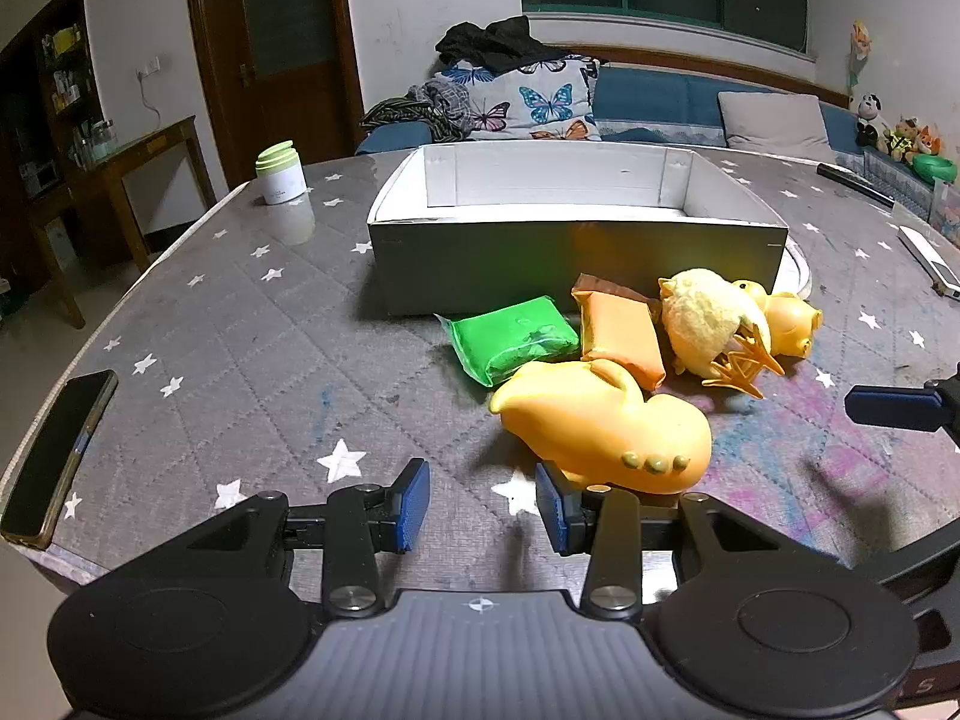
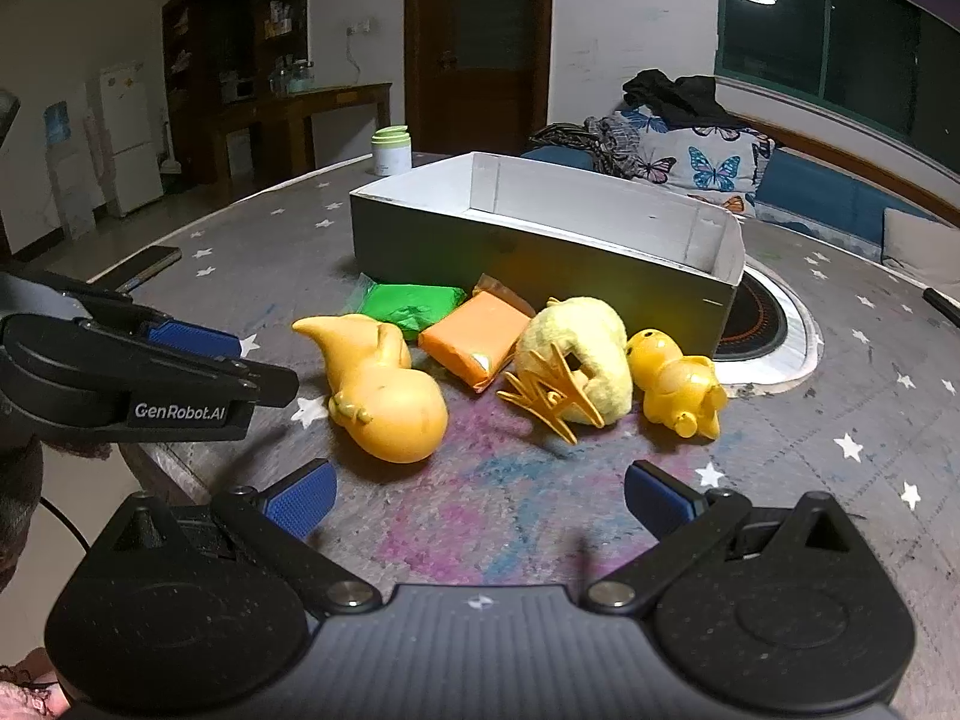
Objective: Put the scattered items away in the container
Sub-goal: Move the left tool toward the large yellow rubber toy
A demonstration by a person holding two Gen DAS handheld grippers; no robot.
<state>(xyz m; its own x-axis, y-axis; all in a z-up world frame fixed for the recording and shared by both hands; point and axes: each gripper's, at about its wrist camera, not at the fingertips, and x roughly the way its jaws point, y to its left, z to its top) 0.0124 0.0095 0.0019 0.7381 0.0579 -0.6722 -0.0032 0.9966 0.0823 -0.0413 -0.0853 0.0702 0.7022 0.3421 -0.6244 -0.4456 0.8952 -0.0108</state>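
Note:
An open grey box (image 1: 576, 252) (image 2: 540, 264) with white inner walls stands on the star-patterned table. In front of it lie a green packet (image 1: 513, 339) (image 2: 414, 303), an orange packet (image 1: 621, 336) (image 2: 474, 339), a fluffy yellow chick (image 1: 708, 324) (image 2: 576, 354) with orange feet, a small yellow rubber toy (image 1: 792, 315) (image 2: 678, 384) and a large yellow rubber toy (image 1: 606, 420) (image 2: 384, 396). My left gripper (image 1: 483, 498) is open just before the large toy, nothing between its pads. My right gripper (image 2: 480, 495) is open and empty, short of the chick.
A green-lidded jar (image 1: 281, 174) (image 2: 391, 150) stands far left. A dark phone (image 1: 60, 456) (image 2: 147, 267) lies near the table's left edge. A round induction plate (image 2: 762, 324) sits right of the box; remotes (image 1: 930, 264) lie far right. A sofa with pillows is behind.

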